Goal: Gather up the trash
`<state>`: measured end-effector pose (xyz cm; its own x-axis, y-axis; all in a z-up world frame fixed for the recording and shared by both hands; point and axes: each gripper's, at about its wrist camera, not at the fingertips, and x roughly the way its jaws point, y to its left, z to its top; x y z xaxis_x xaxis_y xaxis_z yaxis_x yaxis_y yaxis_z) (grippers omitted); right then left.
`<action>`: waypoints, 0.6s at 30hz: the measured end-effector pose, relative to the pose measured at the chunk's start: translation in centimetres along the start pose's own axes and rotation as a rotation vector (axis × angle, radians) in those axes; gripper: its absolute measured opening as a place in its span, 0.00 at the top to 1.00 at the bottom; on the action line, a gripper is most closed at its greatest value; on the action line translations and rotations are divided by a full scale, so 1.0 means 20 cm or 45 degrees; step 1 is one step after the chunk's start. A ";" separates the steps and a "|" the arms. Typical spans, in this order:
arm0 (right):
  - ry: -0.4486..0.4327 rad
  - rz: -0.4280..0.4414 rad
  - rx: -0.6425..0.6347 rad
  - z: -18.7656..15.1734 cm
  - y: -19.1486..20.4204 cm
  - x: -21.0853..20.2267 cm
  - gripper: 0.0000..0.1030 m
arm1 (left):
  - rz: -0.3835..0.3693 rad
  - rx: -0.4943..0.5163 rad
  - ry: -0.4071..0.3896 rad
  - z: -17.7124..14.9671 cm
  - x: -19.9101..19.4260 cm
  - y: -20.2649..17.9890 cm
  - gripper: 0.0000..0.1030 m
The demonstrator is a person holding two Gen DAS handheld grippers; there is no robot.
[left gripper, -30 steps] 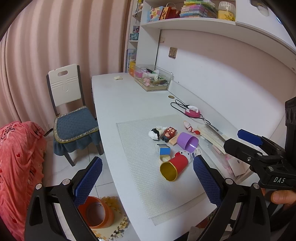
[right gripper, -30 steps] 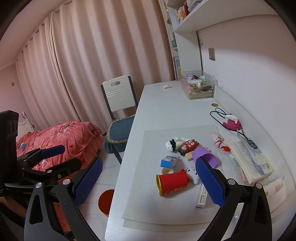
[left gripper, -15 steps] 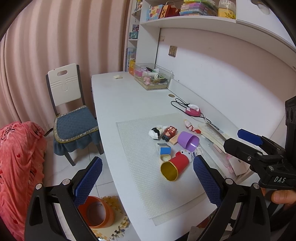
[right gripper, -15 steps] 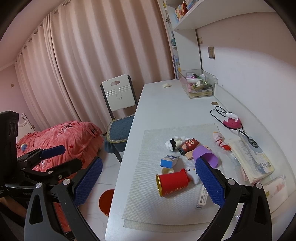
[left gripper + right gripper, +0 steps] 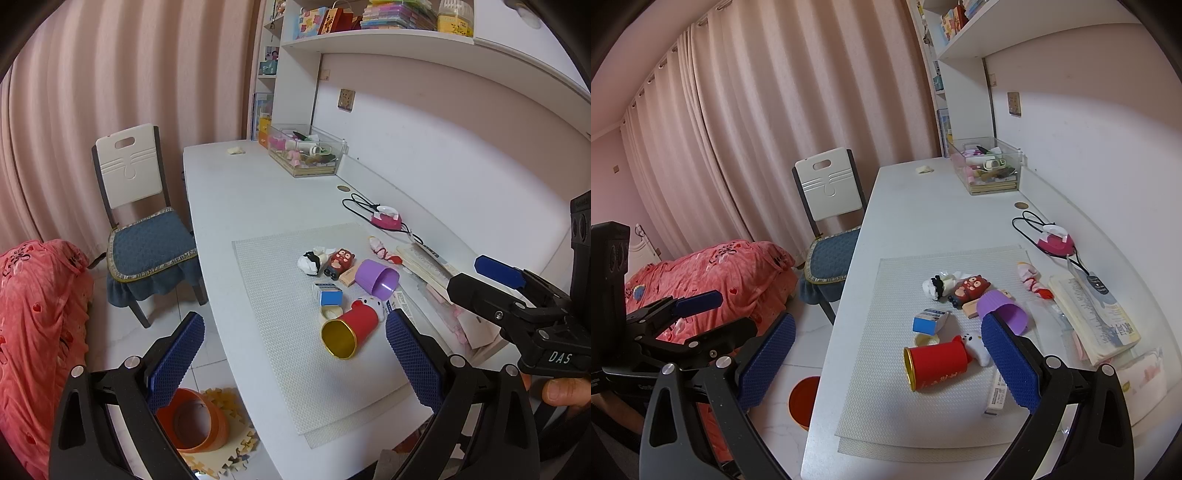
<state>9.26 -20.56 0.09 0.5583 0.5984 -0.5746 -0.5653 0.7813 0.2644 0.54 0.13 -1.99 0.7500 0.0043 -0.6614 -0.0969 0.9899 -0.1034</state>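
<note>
A white mat point(image 5: 295, 354) on the desk holds a red can lying on its side point(image 5: 349, 328) point(image 5: 938, 363), a purple cup point(image 5: 376, 277) point(image 5: 1003, 310), a small blue and white carton point(image 5: 328, 294) point(image 5: 929, 321), a crumpled white wrapper point(image 5: 312, 260) point(image 5: 938, 284) and a red toy figure point(image 5: 338, 260) point(image 5: 969, 290). An orange bin point(image 5: 192, 421) point(image 5: 803, 400) stands on the floor beside the desk. My left gripper point(image 5: 295, 363) is open and empty, above the desk's near edge. My right gripper point(image 5: 886, 363) is open and empty, held back from the mat.
A chair with a blue cushion point(image 5: 147, 243) stands at the desk's left side. A clear box point(image 5: 306, 155) sits at the far end. A book point(image 5: 1093, 317), a pink device with a cord point(image 5: 1054, 242) and a candy wrapper point(image 5: 1032, 282) lie along the wall. A red blanket point(image 5: 709, 280) is at left.
Both grippers have drifted very slightly; nothing on the desk has moved and both stay open.
</note>
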 end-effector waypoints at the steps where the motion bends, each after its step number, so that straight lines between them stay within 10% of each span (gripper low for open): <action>1: -0.001 0.001 0.000 0.00 0.00 0.00 0.04 | -0.001 0.000 0.002 0.00 0.00 0.00 0.06; 18: 0.000 0.001 -0.002 0.01 0.01 0.00 0.04 | 0.000 0.001 0.002 0.00 0.00 0.01 0.06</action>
<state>9.30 -20.41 0.26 0.5580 0.5991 -0.5742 -0.5665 0.7806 0.2640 0.50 0.29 -1.91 0.7490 0.0037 -0.6625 -0.0962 0.9900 -0.1032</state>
